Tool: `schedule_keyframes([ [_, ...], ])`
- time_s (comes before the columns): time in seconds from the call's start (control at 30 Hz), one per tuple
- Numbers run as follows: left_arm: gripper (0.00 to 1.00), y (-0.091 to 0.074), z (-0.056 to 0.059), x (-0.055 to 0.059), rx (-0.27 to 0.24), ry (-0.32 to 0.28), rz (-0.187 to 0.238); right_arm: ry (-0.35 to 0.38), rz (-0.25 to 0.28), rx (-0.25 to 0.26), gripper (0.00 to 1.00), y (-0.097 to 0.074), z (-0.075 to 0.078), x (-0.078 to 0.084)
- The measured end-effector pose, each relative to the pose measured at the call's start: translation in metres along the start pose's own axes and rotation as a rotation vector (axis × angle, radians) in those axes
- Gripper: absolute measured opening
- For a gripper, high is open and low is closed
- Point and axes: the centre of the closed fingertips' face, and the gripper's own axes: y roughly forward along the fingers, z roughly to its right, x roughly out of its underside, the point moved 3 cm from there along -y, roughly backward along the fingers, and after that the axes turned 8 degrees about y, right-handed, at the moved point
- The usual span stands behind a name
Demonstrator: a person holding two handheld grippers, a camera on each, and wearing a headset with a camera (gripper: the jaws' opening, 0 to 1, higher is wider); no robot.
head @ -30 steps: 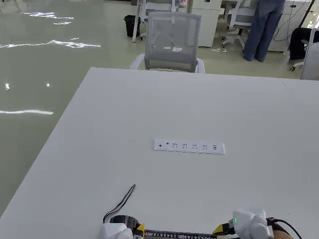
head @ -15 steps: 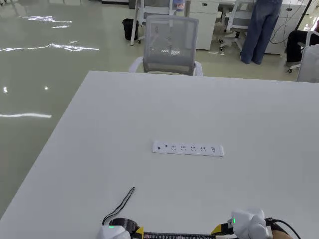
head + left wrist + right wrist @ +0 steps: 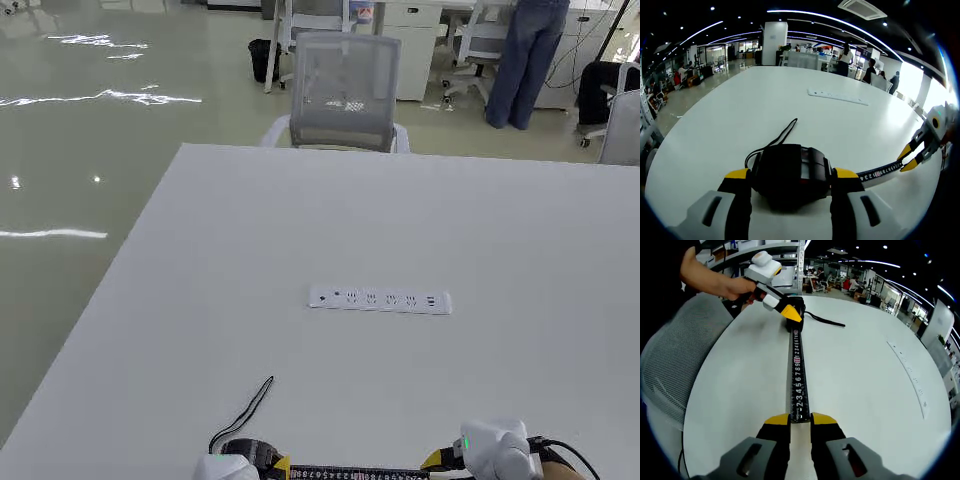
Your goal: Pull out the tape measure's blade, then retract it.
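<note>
Two handheld grippers stretch a tape measure along the person's side of a white table (image 3: 860,370). The left gripper (image 3: 791,180) is clamped on the black case (image 3: 790,160), whose wrist strap (image 3: 777,142) trails toward the power strip (image 3: 380,299) well beyond. The right gripper (image 3: 800,419) pinches the tip of the blade (image 3: 798,365), which lies drawn out flat between them. With the blade out, retraction looks to be the step in hand. It should go best if the right gripper walks the tip back in line with the case, gripping it so the spring cannot whip it, while the left holds the case steady
</note>
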Motion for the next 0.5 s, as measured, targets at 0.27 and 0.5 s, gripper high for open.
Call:
schedule_keyframes([
  [0.27,0.61,-0.0021,-0.0010,-0.0016,0.005,-0.001,0.001,-0.005,0.000,-0.001,0.13,0.0027,-0.0007,-0.0031],
  [0.5,0.61,-0.0001,-0.0028,-0.0002,0.008,-0.007,0.004,-0.009,0.001,-0.003,0.13,0.0058,-0.0012,-0.0067],
])
